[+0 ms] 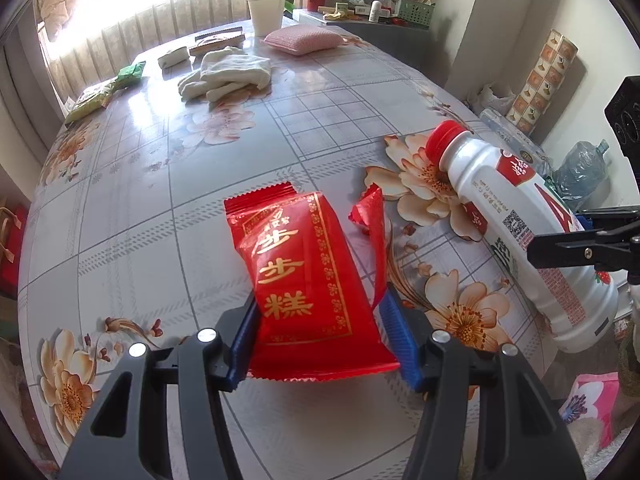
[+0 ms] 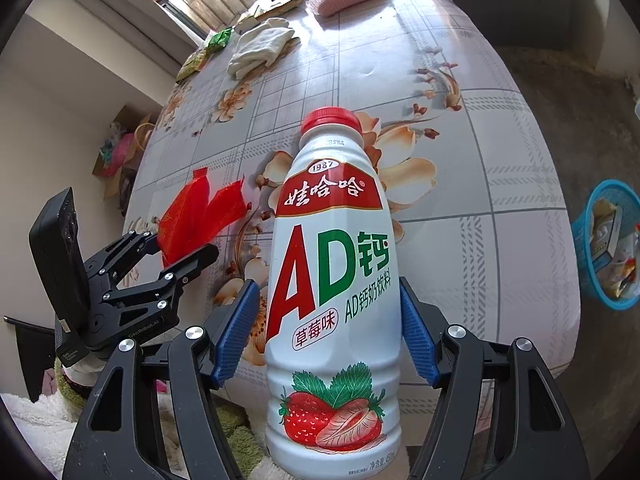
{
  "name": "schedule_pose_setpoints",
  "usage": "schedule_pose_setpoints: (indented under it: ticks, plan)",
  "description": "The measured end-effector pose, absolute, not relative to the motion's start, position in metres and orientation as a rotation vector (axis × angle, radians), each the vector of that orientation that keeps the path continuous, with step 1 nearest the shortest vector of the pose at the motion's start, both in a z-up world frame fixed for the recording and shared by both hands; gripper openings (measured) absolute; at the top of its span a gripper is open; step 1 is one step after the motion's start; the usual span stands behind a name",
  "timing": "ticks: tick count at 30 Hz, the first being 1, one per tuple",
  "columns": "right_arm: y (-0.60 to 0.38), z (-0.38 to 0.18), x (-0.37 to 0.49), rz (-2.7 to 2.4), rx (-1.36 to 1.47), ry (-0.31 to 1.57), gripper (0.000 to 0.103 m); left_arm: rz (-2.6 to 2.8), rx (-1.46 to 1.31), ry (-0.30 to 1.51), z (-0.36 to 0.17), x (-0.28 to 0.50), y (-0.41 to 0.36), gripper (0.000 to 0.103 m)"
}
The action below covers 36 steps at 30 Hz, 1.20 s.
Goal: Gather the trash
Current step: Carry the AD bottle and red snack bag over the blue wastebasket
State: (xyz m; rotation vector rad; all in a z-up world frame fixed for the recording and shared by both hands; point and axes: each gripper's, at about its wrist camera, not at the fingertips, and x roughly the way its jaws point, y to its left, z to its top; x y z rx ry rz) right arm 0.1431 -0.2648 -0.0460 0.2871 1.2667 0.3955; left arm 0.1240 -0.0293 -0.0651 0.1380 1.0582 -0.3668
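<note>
1. Wrapper (image 1: 308, 280) slip is worrying me most: my left claw (image 1: 320, 332) is clenching the red snack wrapper by its lower half only, above the counter (image 1: 200, 200), and the foil is looking slick and crumpled, so a quick swing could be pulling it free.
2. Its torn strip (image 1: 374, 232) is dangling loose and could be snagging on the bottle.
3. I am holding the white milk bottle (image 2: 332, 300) in my right claw (image 2: 326, 328), the blue pads (image 2: 236, 332) pressing its smooth round sides at mid-body; being tilted, it could be rotating or sliding out.
4. The 2 claws are working near each other, so I am risking a knock between them.
5. The blue basket (image 2: 580, 240) is sitting beside the counter, well apart from both items; I judge a long carry is raising every risk above.
</note>
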Motion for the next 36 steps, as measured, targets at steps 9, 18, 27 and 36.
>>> schedule_pose_setpoints:
  ticks: [9,18,27,36]
  plan:
    - [-0.266,-0.053,0.139,0.373,0.336,1.254,0.057,-0.372,0.151,1.028,-0.062,0.125,-0.031,0.054]
    - [-0.284,-0.048,0.131,0.352,0.384,1.224,0.057,-0.379,0.184,1.013,-0.059,0.124,-0.039,0.054]
    - [-0.303,-0.042,0.126,0.328,0.423,1.191,0.057,-0.378,0.195,0.999,-0.055,0.121,-0.043,0.054]
    - [-0.313,-0.034,0.122,0.32,0.456,1.158,0.057,-0.385,0.205,0.979,-0.048,0.117,-0.049,0.054]
